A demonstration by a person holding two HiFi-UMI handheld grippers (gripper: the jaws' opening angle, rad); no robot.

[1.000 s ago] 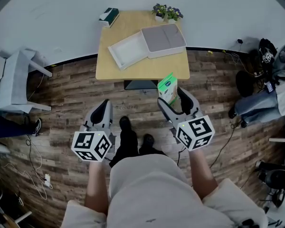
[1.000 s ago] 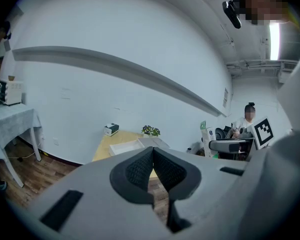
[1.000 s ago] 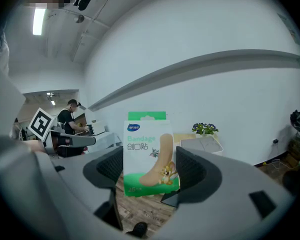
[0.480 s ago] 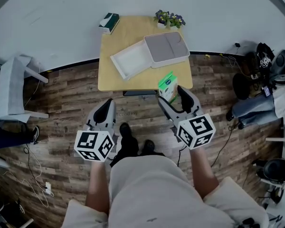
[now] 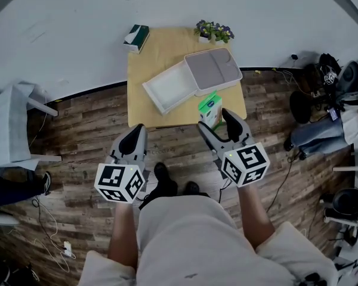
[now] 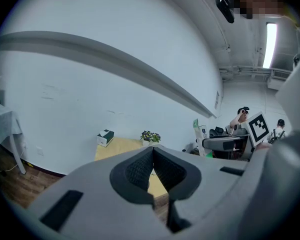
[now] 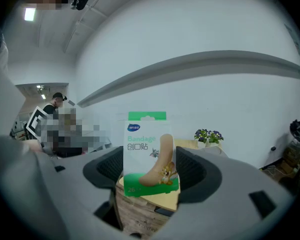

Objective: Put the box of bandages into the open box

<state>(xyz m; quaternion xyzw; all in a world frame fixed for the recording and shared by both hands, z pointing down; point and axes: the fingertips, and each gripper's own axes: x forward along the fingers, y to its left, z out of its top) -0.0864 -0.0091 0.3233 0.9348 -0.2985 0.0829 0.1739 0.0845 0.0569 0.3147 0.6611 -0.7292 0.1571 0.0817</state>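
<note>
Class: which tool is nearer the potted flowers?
Right. The right tool, gripping the bandage box, faces the potted flowers across the table; the left tool is farther left.

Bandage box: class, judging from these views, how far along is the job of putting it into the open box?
Done: the right gripper is shut on the bandage box, clear of any surface. In hand: it hangs near the table's front edge. Left: carry it over and set it in the open box, which looks empty.

Wood-plank floor (image 5: 77, 136), pale wall (image 5: 77, 16) (ceiling striplight (image 6: 271, 39)).
</note>
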